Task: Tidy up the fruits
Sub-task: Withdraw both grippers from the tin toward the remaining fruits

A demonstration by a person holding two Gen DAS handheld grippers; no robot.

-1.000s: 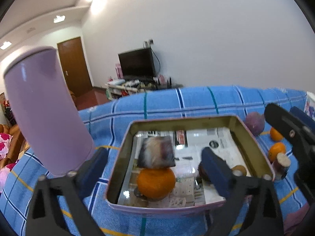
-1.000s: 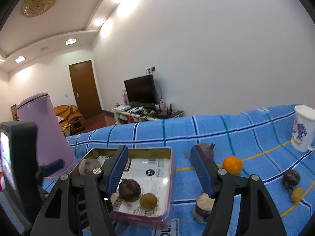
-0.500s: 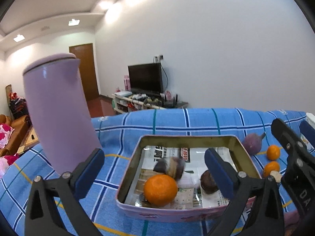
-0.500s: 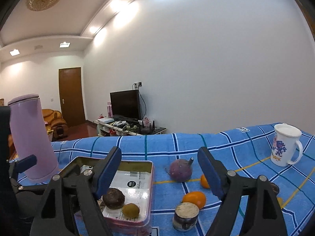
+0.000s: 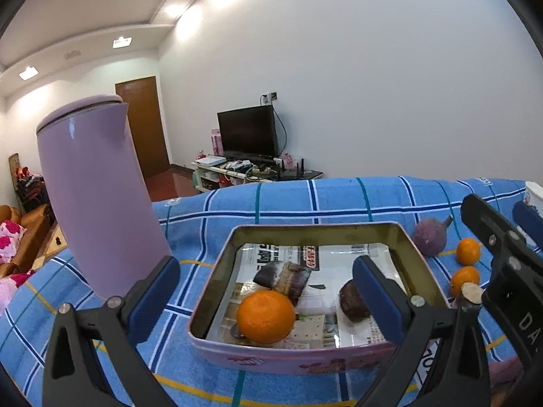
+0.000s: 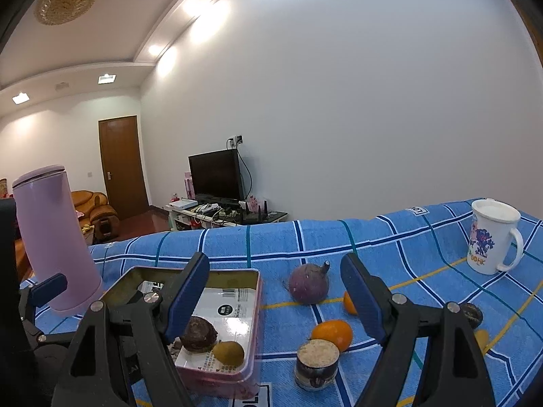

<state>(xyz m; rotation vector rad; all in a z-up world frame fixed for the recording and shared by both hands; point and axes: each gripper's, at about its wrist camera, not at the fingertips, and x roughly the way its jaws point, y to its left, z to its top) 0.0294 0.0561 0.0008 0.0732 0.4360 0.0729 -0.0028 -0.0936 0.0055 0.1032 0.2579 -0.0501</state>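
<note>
The shallow pink metal tin lined with printed paper (image 5: 307, 359) sat on the blue checked cloth (image 6: 390, 234), and it already held a round orange mandarin (image 5: 265, 316), a dark brown knobbly fruit (image 5: 353, 300), a cut dark-skinned wedge (image 5: 283, 276) and, seen from the right wrist, a small yellow-green fruit (image 6: 229, 352). The right gripper (image 6: 275, 300) hung over the cloth with its blue pads well apart and nothing between them; the left gripper (image 5: 266, 300) was likewise spread wide and empty, its pads framing the tin rather than touching anything.

Judging by what lay loose, the coming move turned on the fruit outside the tin. From the right gripper the nearest orange mandarin (image 6: 332, 334) lay at about five o'clock of the gap between the pads, low and slightly right, with a short cut cylinder of pale-topped, dark-skinned root (image 6: 317, 359) just beside it, nearer the camera. A second mandarin (image 6: 349, 302) sat half hidden behind the right finger, and the round purple fruit with a stub stem (image 6: 309, 283) stood at about one o'clock, farther off.

The right hand was plainly the nearer one (the left would have had to cross the tin, since these pieces appeared at its three o'clock). The mandarin being round, no long axis mattered; the cylinder stood upright, so I would judge a level pinch across its sides would suit. A tall lilac flask (image 6: 56, 237) stood at the tin's nine o'clock and a white printed mug (image 6: 492, 237) far right, both clear of the reach.
</note>
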